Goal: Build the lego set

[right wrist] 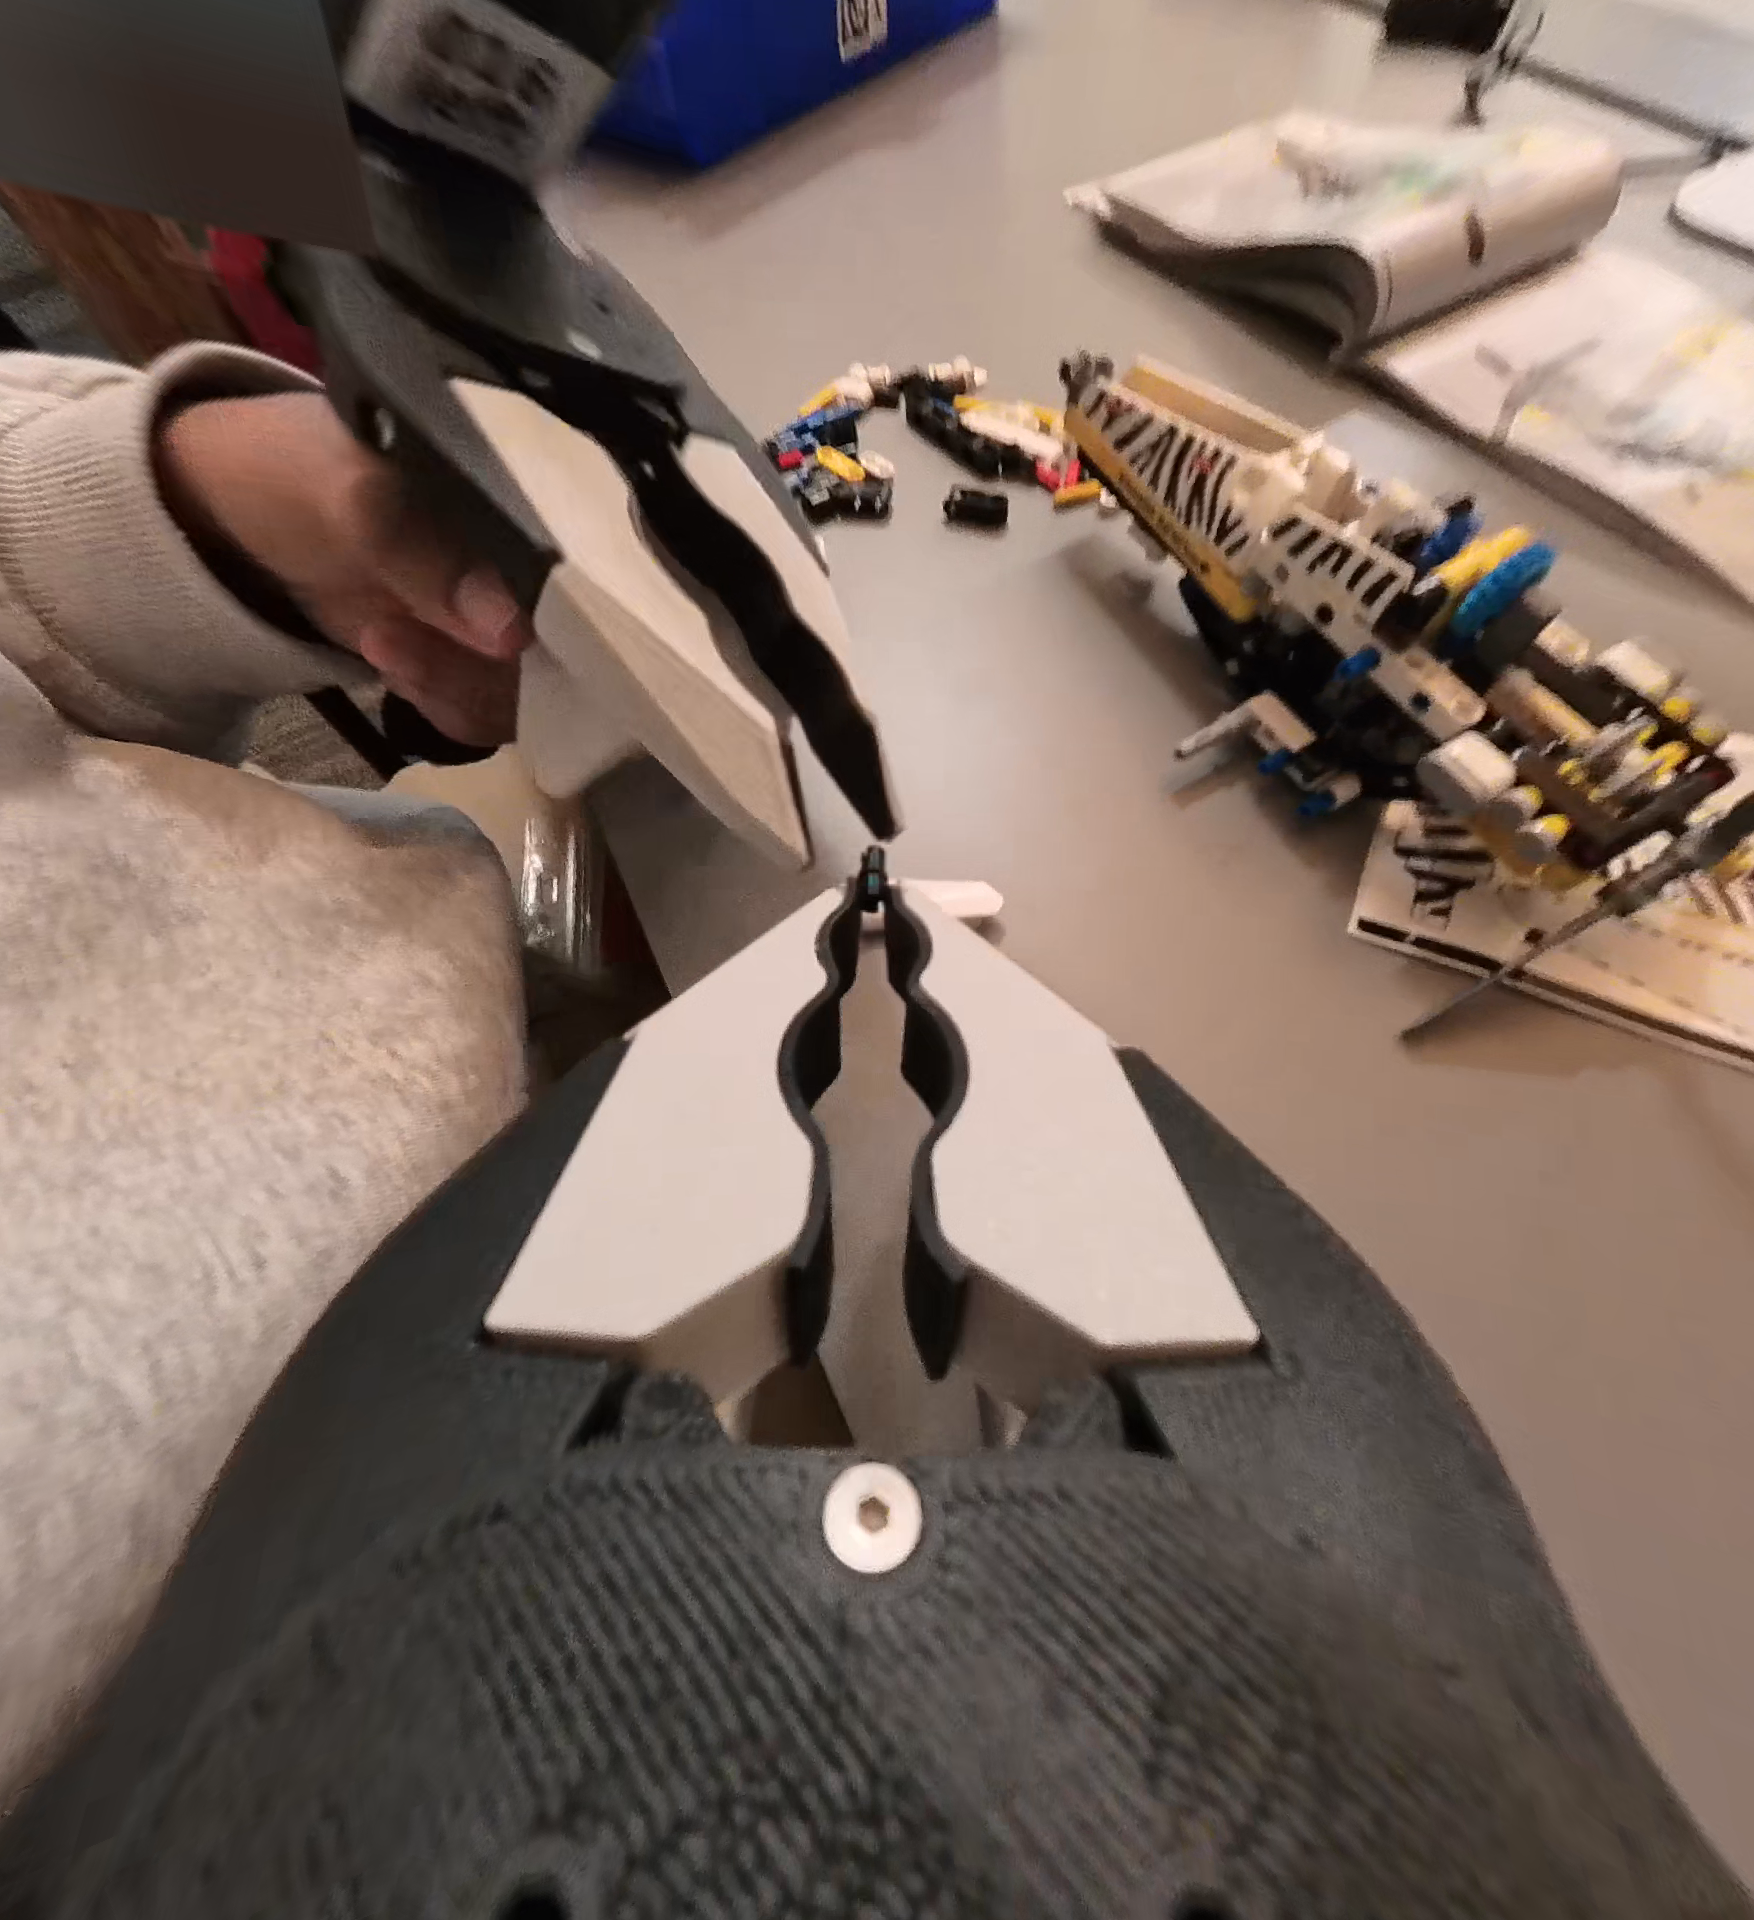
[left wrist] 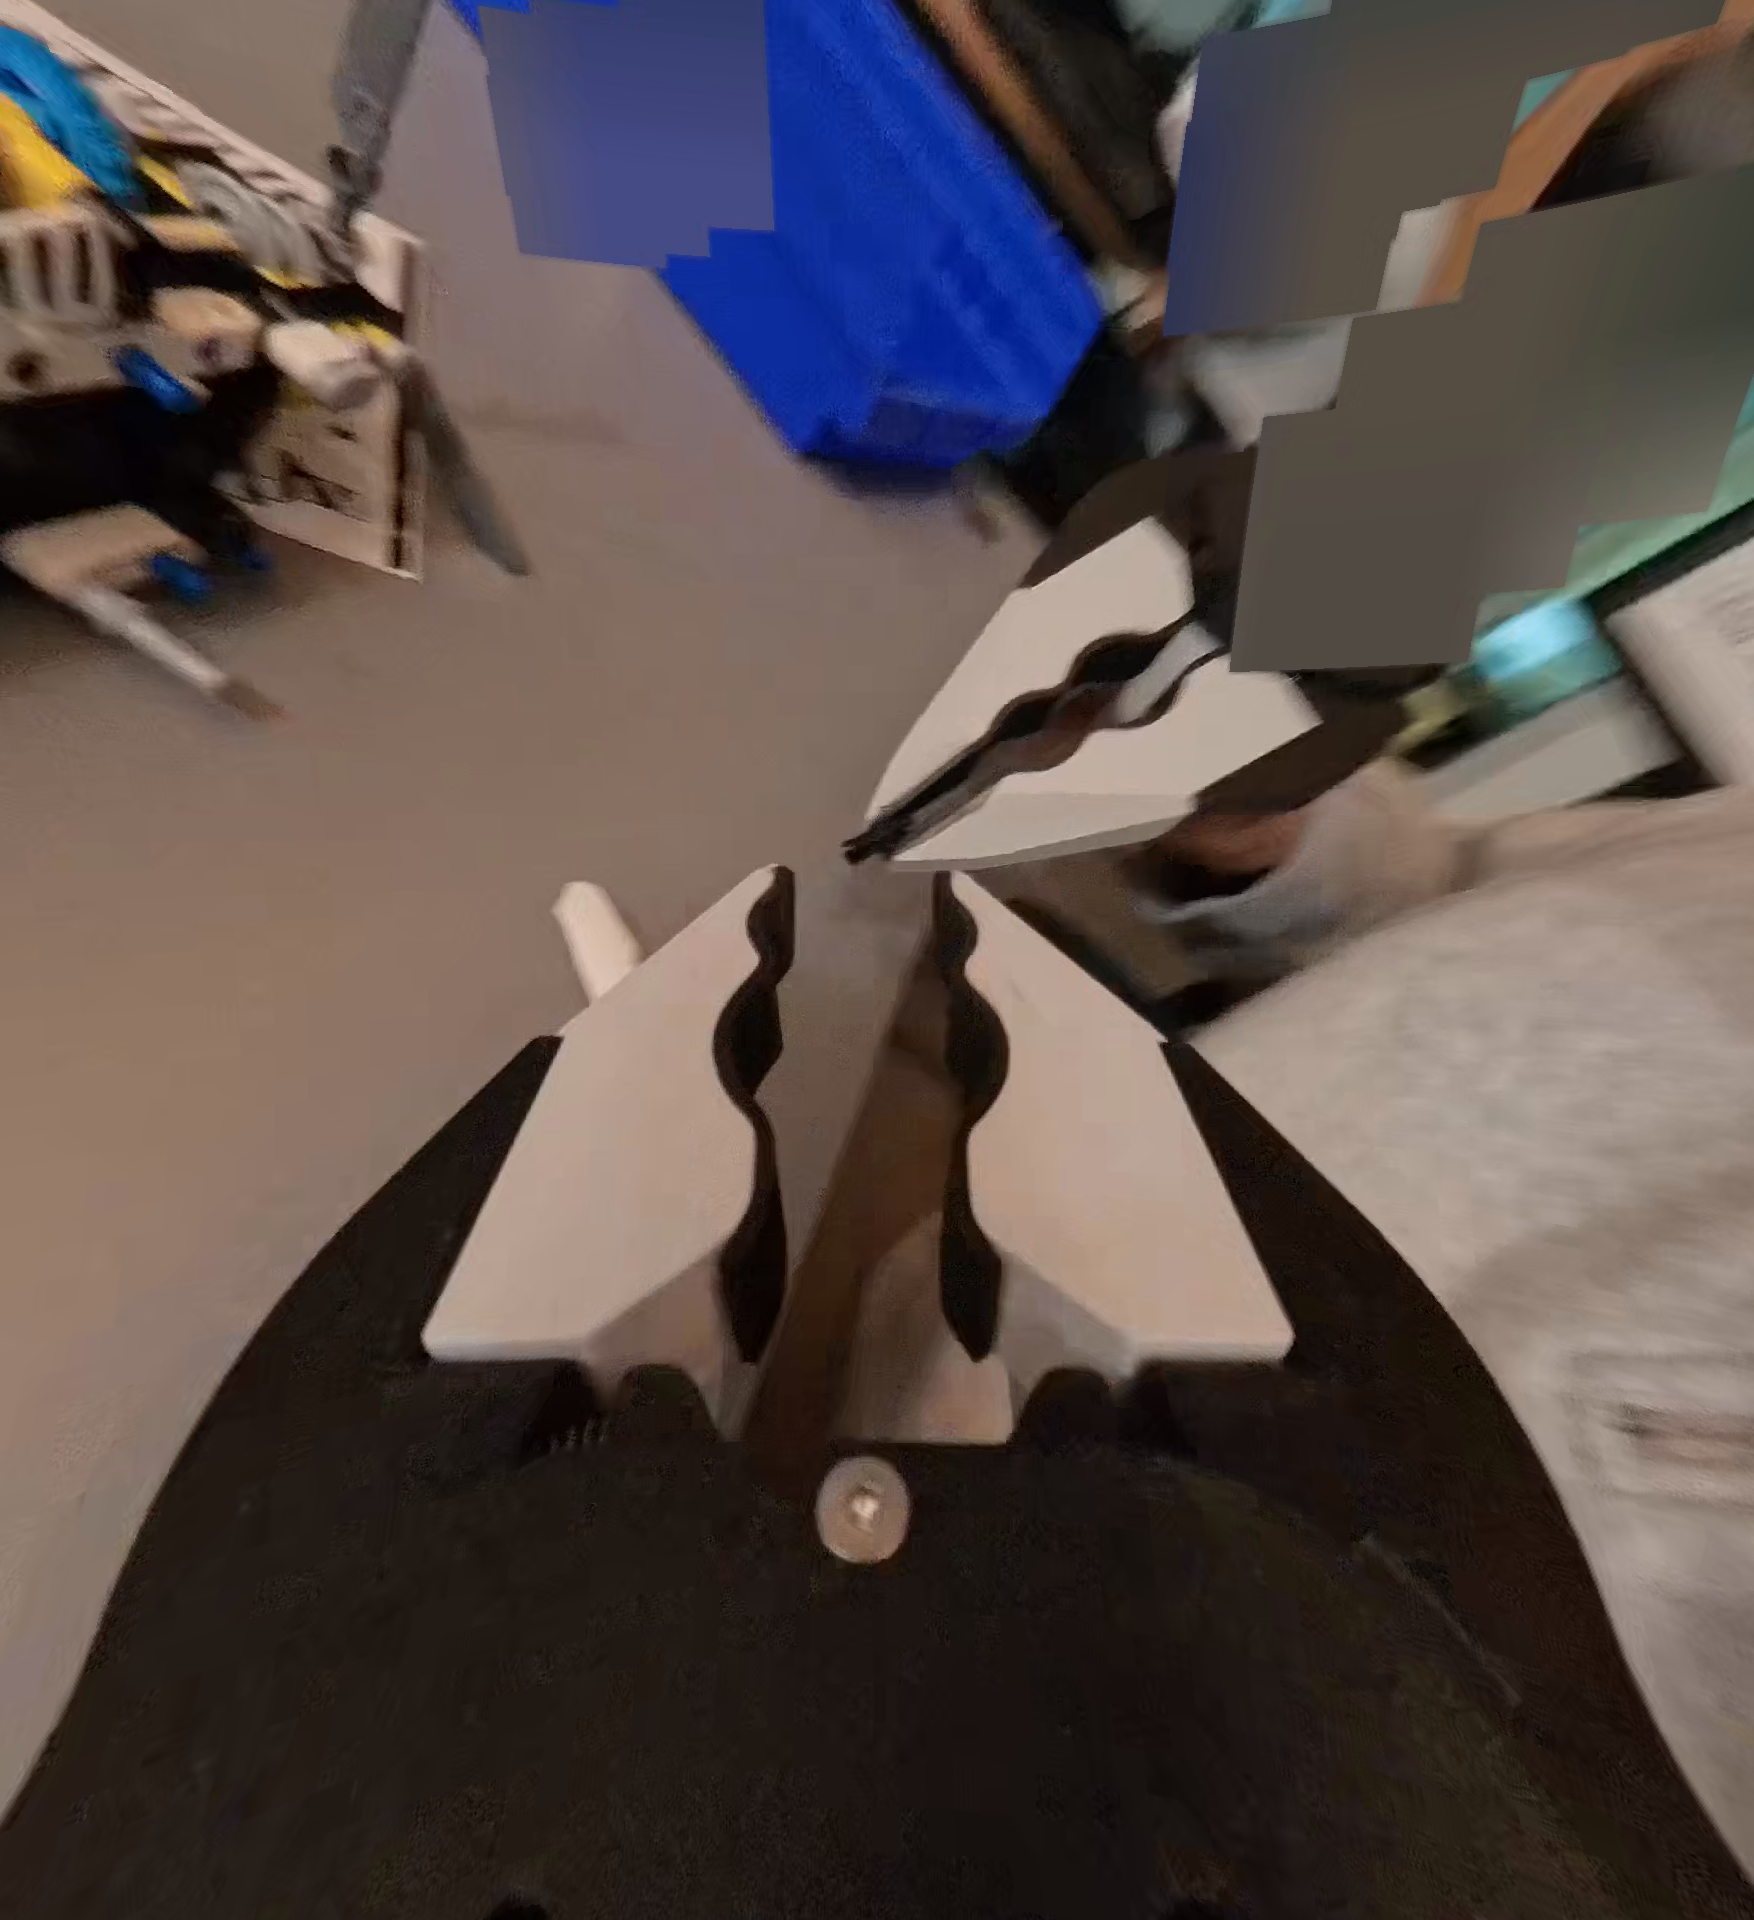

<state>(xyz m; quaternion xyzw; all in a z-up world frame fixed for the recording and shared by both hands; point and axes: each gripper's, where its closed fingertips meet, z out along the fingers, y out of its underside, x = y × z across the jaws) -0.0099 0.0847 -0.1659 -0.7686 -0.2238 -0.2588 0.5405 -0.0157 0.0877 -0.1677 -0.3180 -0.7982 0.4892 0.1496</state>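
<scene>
The right tongs (right wrist: pixel 871 899) pinch a tiny dark peg (right wrist: pixel 870 871) at their tips; the left tongs (left wrist: pixel 860 883) are parted, empty, just beside. Likely a handover: the left must clamp it. The half-built model (right wrist: pixel 1372 582) lies farther off on the tabletop (right wrist: pixel 1216 1195).

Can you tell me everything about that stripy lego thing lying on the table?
The lego model is a long, half-built shape lying on the grey table, pointing away at a slant. It looks like plastic: white panels with black zebra stripes, yellow edging, blue and yellow round pieces near its middle, and a darker, busier near end. That near end rests on a striped printed sheet. Loose pieces lie beyond its far end. Neither gripper touches it. It is blurry, so small details are unclear.
</scene>
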